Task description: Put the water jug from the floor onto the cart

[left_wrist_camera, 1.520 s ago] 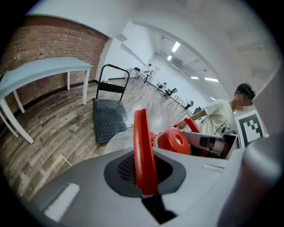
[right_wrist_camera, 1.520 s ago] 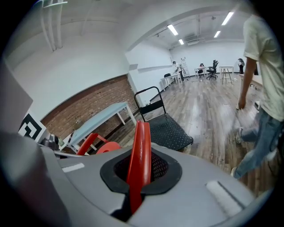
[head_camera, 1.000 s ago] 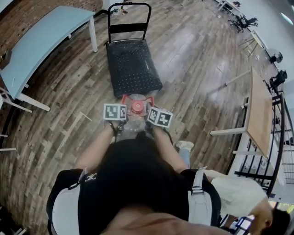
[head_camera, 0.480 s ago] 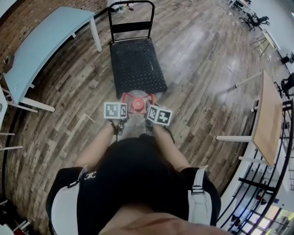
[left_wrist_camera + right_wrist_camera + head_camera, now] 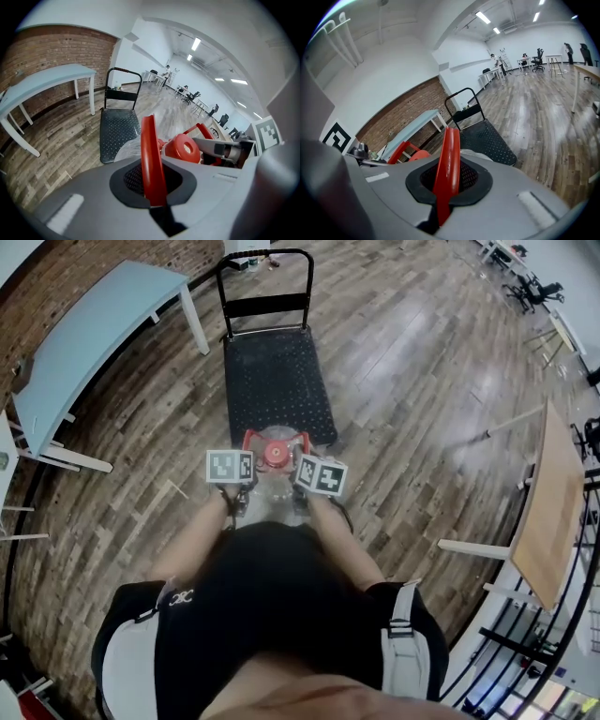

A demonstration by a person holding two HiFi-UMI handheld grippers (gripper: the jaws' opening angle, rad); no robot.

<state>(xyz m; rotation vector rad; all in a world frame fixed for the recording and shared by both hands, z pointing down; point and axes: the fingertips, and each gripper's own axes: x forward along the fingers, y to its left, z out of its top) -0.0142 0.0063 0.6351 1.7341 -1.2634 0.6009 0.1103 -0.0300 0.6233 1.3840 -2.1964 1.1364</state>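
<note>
In the head view, your left hand-held gripper point(image 5: 246, 457) and right hand-held gripper point(image 5: 306, 457) flank the water jug point(image 5: 274, 456), whose red cap sits between their two marker cubes. The jug is at the near end of the black cart point(image 5: 274, 381), its cap overlapping the deck's near edge, and its clear body is not resting on the deck. You cannot tell from here whether it is clear of the wooden floor point(image 5: 422, 409). A pale blue desk point(image 5: 89, 334) stands to the left by the brick wall point(image 5: 56, 268). In the left gripper view, your jaws are clenched on one red arm of the jug's carrying handle point(image 5: 151, 159), which stands upright between them. The cap and the other gripper lie just to its right, with the cart beyond. In the right gripper view, your jaws likewise grasp a red arm of the handle, with the cap to its left and the cart ahead.
</note>
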